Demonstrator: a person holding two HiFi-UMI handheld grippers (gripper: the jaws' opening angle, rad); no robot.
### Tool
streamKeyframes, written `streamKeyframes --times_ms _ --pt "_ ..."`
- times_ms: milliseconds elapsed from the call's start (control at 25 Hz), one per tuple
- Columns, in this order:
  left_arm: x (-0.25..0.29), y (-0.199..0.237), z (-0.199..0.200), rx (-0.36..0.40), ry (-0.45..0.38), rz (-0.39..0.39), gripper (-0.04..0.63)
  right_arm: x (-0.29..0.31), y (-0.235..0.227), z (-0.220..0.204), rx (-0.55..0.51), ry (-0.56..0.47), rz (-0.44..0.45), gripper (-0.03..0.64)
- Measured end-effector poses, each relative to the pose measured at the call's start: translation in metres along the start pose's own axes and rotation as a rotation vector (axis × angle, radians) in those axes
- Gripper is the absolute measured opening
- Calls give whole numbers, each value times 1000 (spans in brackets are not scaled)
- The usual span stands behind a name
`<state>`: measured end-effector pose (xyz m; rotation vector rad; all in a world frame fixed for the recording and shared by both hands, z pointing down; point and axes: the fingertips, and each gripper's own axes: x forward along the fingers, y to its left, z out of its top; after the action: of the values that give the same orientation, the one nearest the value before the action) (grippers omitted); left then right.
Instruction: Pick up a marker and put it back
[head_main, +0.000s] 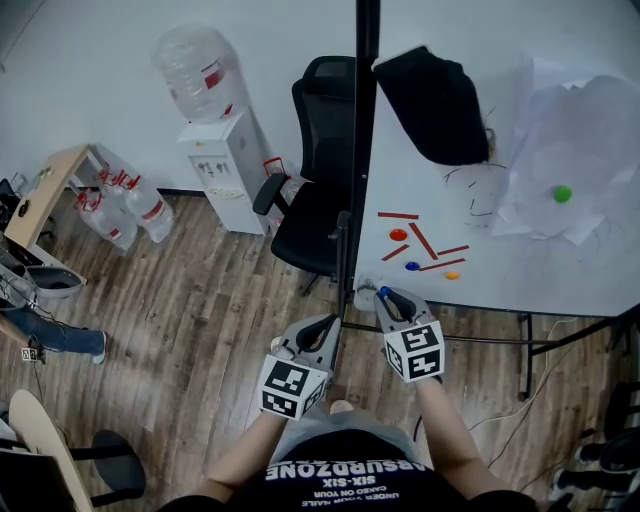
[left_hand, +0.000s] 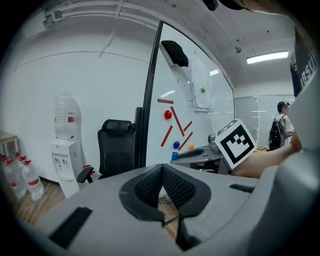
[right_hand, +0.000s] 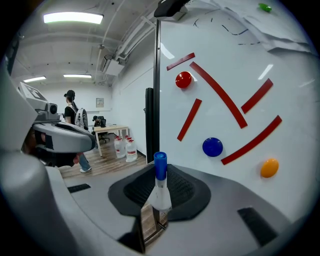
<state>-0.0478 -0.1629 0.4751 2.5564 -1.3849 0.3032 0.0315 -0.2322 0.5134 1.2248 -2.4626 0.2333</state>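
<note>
A white marker with a blue cap (right_hand: 160, 166) stands upright between the pads of my right gripper (right_hand: 159, 176), which is shut on it. In the head view the right gripper (head_main: 386, 297) points at the lower left corner of the whiteboard (head_main: 480, 250), with the blue cap (head_main: 384, 293) at its tip. The left gripper view shows the same cap (left_hand: 174, 155) from the side. My left gripper (left_hand: 162, 169) is shut with nothing between its pads. It sits just left of the right one, at the board's dark post (head_main: 333, 322).
The whiteboard carries red strips (head_main: 423, 241), a red magnet (head_main: 398, 235), a blue one (head_main: 413, 266), an orange one (head_main: 452, 275), paper sheets (head_main: 575, 150) with a green magnet (head_main: 563, 193), and a black cloth (head_main: 435, 105). A black office chair (head_main: 315, 190) and a water dispenser (head_main: 220, 165) stand left.
</note>
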Motion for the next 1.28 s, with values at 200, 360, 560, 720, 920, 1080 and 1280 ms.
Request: streamKeyframes --times_ms 200,360,560,720,920,1080,1280 --pt "1 0 -1 -1 -1 -4 8 0 2 -4 8 9 5 64" --pt "0 0 -2 -1 1 -7 8 1 5 -8 8 19 8 67" --pt "-1 2 -2 -5 0 -4 8 1 8 -12 11 30 9 85" --pt "-2 2 -4 -9 2 -1 8 -1 10 -17 22 43 5 98" --pt "-4 -1 -7 -13 6 -3 8 -6 11 -24 34 56 0 101" --pt "-4 -4 -8 -12 9 -8 8 -11 12 -27 39 59 -1 101" --pt "-3 -7 -8 -15 8 -14 8 -17 16 -27 71 50 10 101"
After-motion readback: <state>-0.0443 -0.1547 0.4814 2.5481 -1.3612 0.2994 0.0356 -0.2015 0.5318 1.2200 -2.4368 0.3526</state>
